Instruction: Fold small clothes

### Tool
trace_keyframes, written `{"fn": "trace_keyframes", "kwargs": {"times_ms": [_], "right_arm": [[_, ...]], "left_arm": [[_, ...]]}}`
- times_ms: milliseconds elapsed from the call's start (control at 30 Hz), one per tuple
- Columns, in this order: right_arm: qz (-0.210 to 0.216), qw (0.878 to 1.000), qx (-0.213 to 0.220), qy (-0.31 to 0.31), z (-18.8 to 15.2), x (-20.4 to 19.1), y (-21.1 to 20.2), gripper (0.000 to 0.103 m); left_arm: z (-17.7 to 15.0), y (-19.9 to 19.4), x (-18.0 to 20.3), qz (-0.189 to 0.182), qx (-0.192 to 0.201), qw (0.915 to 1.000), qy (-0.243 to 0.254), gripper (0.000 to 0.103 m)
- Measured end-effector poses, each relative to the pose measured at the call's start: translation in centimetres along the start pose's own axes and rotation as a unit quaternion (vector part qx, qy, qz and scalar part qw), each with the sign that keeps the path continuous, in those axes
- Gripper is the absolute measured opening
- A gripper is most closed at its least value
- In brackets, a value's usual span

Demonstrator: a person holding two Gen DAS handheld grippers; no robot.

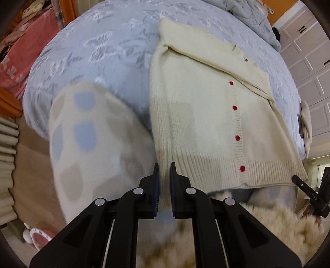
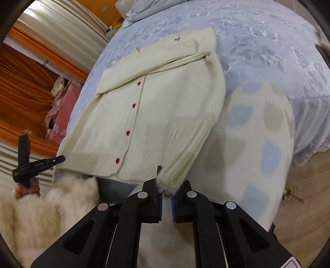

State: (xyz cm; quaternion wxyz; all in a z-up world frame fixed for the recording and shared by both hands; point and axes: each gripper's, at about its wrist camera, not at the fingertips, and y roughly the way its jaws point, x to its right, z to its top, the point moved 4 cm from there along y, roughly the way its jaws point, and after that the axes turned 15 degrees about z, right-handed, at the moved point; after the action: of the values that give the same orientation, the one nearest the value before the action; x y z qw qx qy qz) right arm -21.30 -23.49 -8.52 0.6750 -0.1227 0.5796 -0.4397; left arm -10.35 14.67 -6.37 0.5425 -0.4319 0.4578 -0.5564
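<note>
A cream knit cardigan (image 1: 202,123) with red buttons lies on the pale blue butterfly bedspread (image 1: 103,51), one sleeve folded across its chest. My left gripper (image 1: 164,168) is shut on the cardigan's left edge near the ribbed hem, with cream knit running down between the pads. In the right wrist view the same cardigan (image 2: 165,107) has a ribbed sleeve end hanging at its lower right. My right gripper (image 2: 168,181) is shut on that fuzzy cuff. Each view shows the other hand's black device at its outer edge (image 1: 309,191) (image 2: 31,167).
The person's legs in cream trousers with blue and beige spots (image 1: 92,144) (image 2: 247,154) stand against the bed edge, and a fluffy cream sleeve (image 2: 41,216) sits low. Crumpled blue quilt (image 1: 257,16) far back, pink blanket (image 1: 24,61) left, white cupboard doors (image 1: 309,61) right, orange curtain (image 2: 24,82).
</note>
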Motion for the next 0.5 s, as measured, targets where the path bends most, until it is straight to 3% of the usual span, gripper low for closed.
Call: {"fn": "trace_keyframes", "kwargs": {"times_ms": [100,167,233,367,433,500], "right_arm": [[0.014,1.0,0.016,-0.005,0.6,-1.6,-1.6,0.007],[0.025,0.999,0.04,-0.018,2.4,-2.4,-2.3,0.007],[0.036,0.995,0.081,-0.037,5.4,-3.0,-3.2,0.007],[0.056,0.983,0.166,-0.055,14.0,-3.2,-3.1,0.007],[0.047,0.979,0.186,-0.06,18.0,-2.6,-2.0,0.007],[0.05,0.978,0.197,-0.036,22.4,-0.9,0.1,0.007]], "left_arm": [[0.6,-1.7,-0.2,-0.013,0.008,0.9998,-0.012,0.008],[3.3,-3.3,0.0,-0.032,0.033,0.9987,-0.02,0.008],[6.3,-4.3,0.5,-0.039,0.071,0.9966,-0.019,0.008],[14.5,-5.0,2.3,-0.013,0.148,0.989,-0.005,0.008],[18.9,-4.5,3.0,0.008,0.183,0.9831,-0.009,0.008],[22.5,-3.3,3.5,0.026,0.193,0.9808,-0.014,0.008]]}}
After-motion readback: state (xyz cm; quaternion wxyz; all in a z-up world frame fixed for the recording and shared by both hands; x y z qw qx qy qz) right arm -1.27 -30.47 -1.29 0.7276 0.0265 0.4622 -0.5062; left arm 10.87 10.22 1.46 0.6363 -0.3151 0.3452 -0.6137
